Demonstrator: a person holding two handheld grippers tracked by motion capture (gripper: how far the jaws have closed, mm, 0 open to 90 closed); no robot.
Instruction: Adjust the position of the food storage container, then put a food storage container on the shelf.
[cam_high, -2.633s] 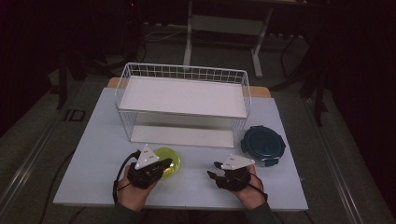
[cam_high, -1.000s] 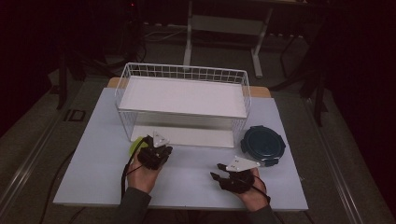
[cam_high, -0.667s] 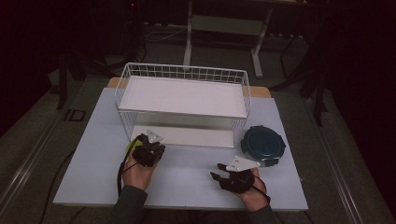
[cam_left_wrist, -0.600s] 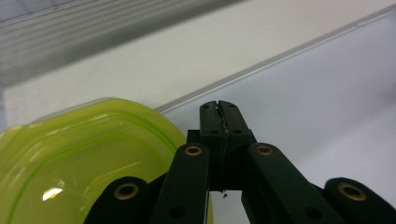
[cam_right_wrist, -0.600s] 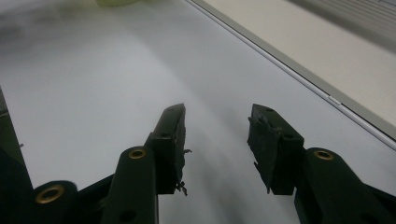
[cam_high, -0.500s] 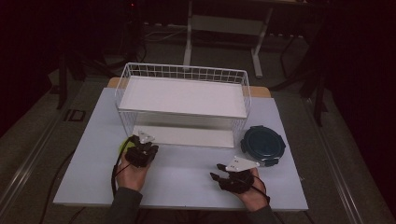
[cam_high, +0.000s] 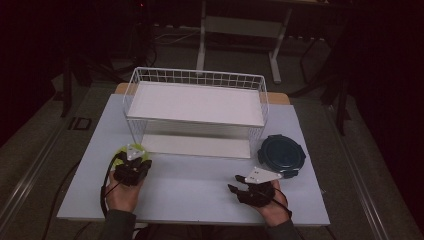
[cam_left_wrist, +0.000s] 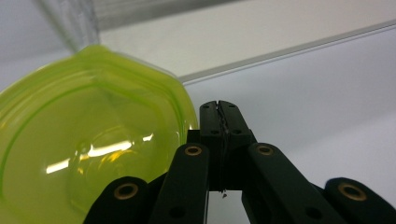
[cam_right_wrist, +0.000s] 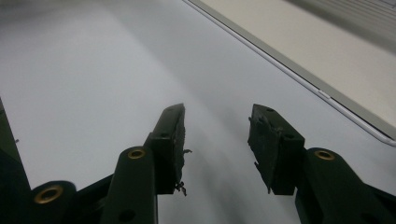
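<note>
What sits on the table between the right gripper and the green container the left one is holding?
Nothing: in the high view the white table is bare between the right gripper and the green container. The wire rack stands farther back, off that line.

I can read no text, label, brand, number or sign from here. The yellow-green container (cam_left_wrist: 88, 144) carries no lettering I can make out, nor does the dark blue lid (cam_high: 281, 154) at about 4 o'clock of the wire basket (cam_high: 195, 80).
</note>
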